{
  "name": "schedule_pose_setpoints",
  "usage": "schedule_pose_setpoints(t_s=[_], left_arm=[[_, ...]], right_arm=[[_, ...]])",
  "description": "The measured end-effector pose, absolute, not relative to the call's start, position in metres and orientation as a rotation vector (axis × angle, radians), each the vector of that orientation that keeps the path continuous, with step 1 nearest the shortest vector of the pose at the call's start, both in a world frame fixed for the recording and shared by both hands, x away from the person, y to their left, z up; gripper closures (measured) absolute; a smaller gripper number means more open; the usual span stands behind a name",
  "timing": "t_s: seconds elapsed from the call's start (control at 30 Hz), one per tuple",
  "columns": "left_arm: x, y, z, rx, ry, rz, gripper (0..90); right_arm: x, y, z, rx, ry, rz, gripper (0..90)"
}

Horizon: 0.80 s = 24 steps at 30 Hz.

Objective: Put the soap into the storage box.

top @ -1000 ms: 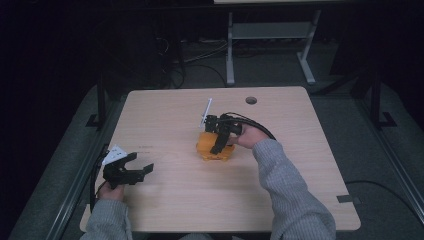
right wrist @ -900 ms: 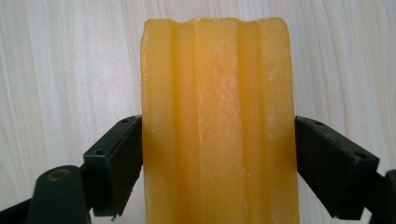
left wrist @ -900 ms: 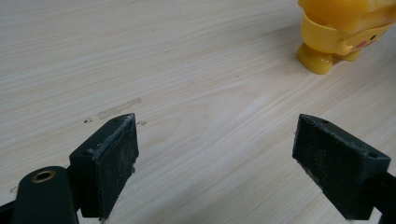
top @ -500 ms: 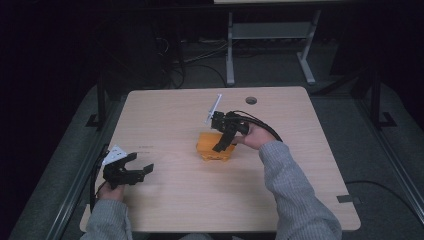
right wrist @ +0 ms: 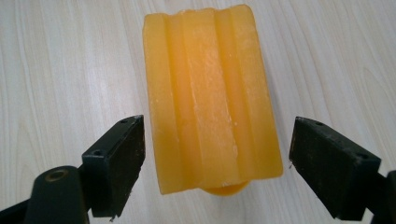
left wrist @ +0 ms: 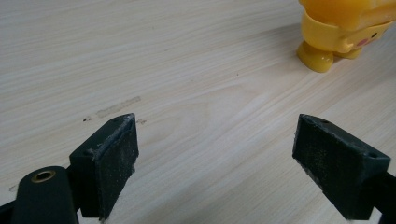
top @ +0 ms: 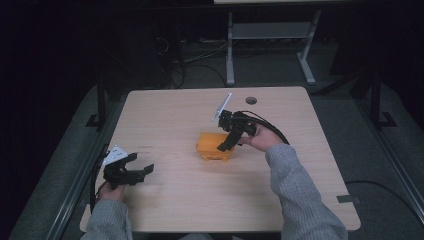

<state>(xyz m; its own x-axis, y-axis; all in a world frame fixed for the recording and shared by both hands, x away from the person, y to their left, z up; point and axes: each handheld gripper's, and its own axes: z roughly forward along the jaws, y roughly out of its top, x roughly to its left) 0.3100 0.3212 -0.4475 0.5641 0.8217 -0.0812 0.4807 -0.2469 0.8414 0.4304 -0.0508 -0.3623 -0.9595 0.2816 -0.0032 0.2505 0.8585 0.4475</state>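
Note:
A yellow-orange plastic toy [top: 212, 148] with ridges along its top stands mid-table. In the right gripper view the toy [right wrist: 210, 93] lies lengthwise between the jaws of my right gripper [right wrist: 217, 163], which is open, with a gap on each side and no contact. From the high view the right gripper [top: 223, 146] hovers over the toy's right edge, tilted down. My left gripper [top: 143, 164] rests open near the front left corner with nothing in it. In the left gripper view [left wrist: 229, 154] the toy's feet [left wrist: 343, 32] show far off at the top right.
A round cable hole [top: 251, 100] sits near the table's [top: 170, 115] far edge. Beyond the table, a metal stand [top: 270, 30] and loose cables lie on the dark floor. Black cables trail from the right gripper over the table.
The right gripper has risen and drawn slightly right, away from the toy's top. The toy and the left gripper have stayed put.

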Motion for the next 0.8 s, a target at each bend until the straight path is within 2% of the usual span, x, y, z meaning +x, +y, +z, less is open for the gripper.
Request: schedule_pose_setpoints(t_s=[0.8], left_arm=[[0.310,0.320,-0.448,1.901,1.058,0.474,13.8]], right_arm=[[0.419,-0.088,-0.366,0.549,2.933,0.710,16.8]])
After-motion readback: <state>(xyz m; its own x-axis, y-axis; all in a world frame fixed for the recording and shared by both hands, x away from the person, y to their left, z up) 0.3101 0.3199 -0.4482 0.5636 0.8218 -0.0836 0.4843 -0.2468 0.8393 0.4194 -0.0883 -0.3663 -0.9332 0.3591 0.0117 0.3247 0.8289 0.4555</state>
